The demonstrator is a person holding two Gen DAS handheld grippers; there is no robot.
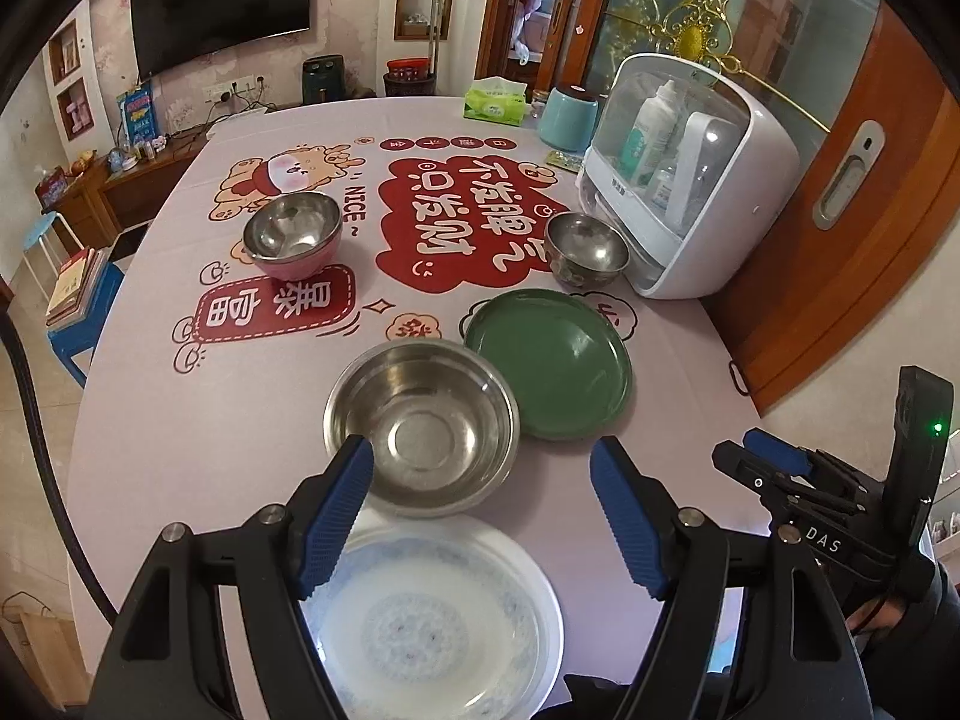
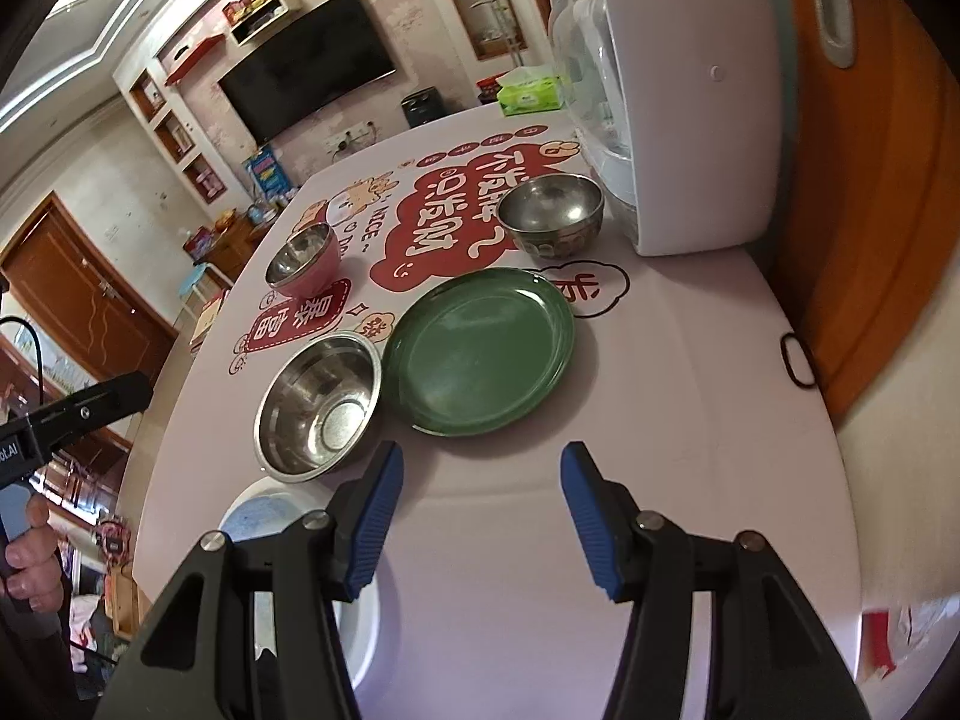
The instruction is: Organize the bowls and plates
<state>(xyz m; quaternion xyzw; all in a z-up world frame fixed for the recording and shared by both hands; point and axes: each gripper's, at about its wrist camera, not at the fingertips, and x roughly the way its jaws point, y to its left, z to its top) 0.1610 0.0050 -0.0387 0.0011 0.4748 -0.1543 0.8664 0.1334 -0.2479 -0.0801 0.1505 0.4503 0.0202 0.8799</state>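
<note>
You are looking at a printed tablecloth (image 1: 180, 420) filling the centre of the frame; a white countertop cabinet (image 1: 690, 180) is standing upper right, a tissue box (image 1: 495, 103) sitting top centre, a television (image 1: 222, 6) hanging upper left.

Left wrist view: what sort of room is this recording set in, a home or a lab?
Most likely a home's living and dining room. A wall-mounted TV hangs over a low cabinet, a cartoon-print tablecloth covers the dining table, and a countertop bottle sterilizer stands at its edge.
</note>
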